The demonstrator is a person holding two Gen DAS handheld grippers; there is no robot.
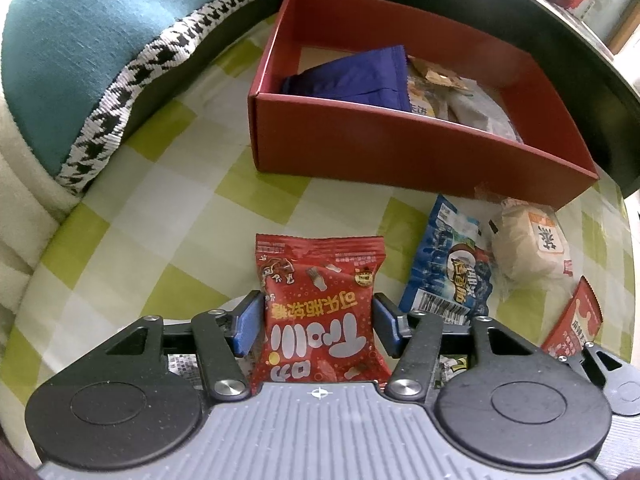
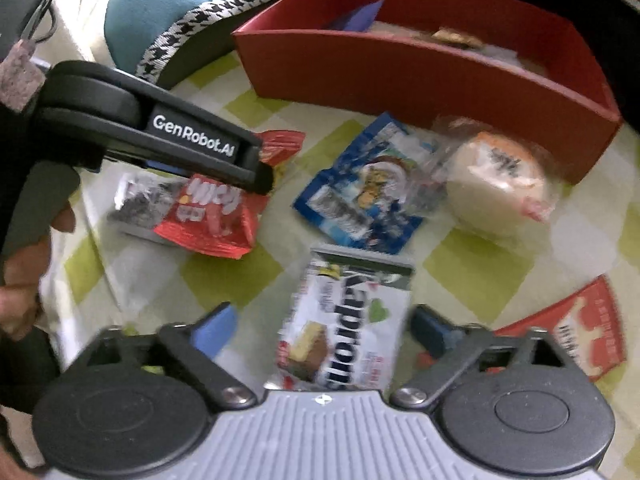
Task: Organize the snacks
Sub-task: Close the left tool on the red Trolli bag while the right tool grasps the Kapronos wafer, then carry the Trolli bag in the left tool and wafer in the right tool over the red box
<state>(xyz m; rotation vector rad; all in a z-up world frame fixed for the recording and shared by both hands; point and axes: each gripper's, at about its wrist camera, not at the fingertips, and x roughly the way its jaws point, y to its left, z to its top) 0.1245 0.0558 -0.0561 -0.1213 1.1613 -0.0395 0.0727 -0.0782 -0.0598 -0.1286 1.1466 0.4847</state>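
Observation:
My left gripper (image 1: 318, 320) is shut on a red gummy bag (image 1: 320, 300), its blue pads pressed to both sides; the right wrist view shows it (image 2: 262, 176) from the side with the red bag (image 2: 212, 216) in it. My right gripper (image 2: 322, 332) is open around a white cake snack pack (image 2: 348, 328) that lies on the cloth; a clear gap shows beside the left pad. The picture is blurred there. Behind stands the red box (image 1: 400, 152) with a purple pack (image 1: 360, 76) and other snacks inside.
On the green checked cloth (image 1: 180, 160) lie a blue pack (image 2: 368, 192), a wrapped round bun (image 2: 492, 188), a red pack (image 2: 580, 332) at the right and a silvery pack (image 2: 140, 204) under the left gripper. A teal cushion (image 1: 80, 48) is at the left.

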